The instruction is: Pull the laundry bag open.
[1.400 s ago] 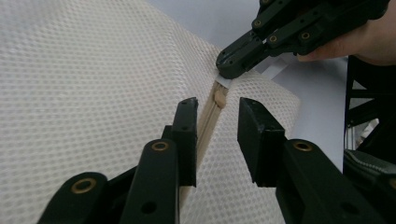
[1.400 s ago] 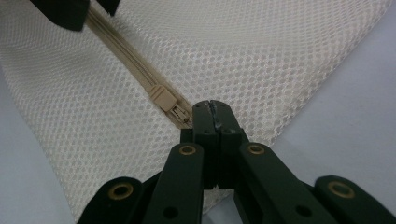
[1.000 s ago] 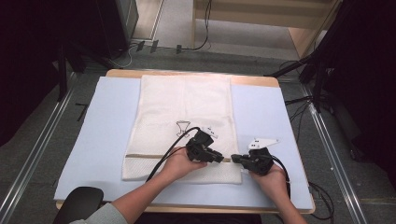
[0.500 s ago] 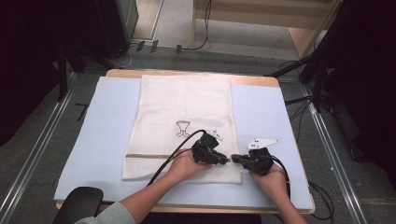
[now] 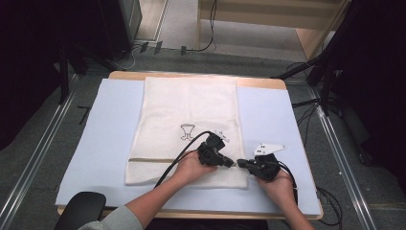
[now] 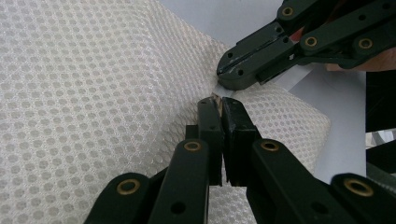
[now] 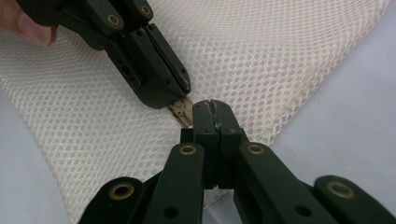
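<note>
A white mesh bag [image 5: 189, 110] lies flat on a light blue mat [image 5: 277, 120], with a beige zipper line [image 5: 153, 159] across its near end. My left gripper [image 5: 231, 163] and right gripper [image 5: 240, 163] meet tip to tip at the zipper's right end. In the left gripper view my left gripper [image 6: 218, 101] is shut on a small zipper pull, and the right gripper [image 6: 224, 79] sits just beyond it. In the right gripper view my right gripper [image 7: 212, 106] is shut on the mesh bag [image 7: 280, 56] beside the beige zipper [image 7: 181, 111].
The mat covers a wooden table [image 5: 191, 75]. A small black drawing [image 5: 186, 131] marks the bag's middle. A black cable [image 5: 182, 153] trails from the left gripper over the bag. A black rounded object [image 5: 79, 208] sits at the table's near left corner.
My left gripper has slid to the right along the zipper line, closing on the right gripper. The right gripper has stayed in place.
</note>
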`<state>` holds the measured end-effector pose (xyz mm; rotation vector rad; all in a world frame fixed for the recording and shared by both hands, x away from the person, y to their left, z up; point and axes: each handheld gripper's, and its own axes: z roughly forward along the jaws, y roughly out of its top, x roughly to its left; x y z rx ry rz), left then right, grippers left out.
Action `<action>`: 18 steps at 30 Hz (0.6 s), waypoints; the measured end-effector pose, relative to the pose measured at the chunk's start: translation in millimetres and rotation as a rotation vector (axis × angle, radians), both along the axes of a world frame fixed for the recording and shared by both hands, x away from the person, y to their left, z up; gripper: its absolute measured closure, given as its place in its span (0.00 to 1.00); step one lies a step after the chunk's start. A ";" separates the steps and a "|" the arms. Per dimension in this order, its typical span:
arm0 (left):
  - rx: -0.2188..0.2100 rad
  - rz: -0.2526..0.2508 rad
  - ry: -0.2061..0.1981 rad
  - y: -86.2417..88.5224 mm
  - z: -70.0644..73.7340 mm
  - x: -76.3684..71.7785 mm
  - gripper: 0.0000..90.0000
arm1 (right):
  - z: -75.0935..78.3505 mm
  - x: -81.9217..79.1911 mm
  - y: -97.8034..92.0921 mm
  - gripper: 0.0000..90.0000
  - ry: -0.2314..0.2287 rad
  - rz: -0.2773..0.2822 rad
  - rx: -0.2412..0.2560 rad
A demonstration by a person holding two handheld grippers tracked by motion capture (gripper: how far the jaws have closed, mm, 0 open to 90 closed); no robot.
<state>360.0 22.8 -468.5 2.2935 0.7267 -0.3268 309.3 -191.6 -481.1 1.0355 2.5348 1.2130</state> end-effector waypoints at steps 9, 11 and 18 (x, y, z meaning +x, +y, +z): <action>0.003 0.009 0.003 14.3 2.2 -1.3 0.99 | -0.4 -0.2 -0.2 1.00 -0.004 -0.005 -0.005; 0.005 0.011 0.004 19.0 3.2 -2.1 0.99 | -0.8 -0.3 -0.4 1.00 -0.007 -0.002 -0.002; 0.009 0.008 0.002 25.7 4.3 -3.1 0.99 | -2.0 -0.6 -1.0 1.00 -0.012 -0.005 0.010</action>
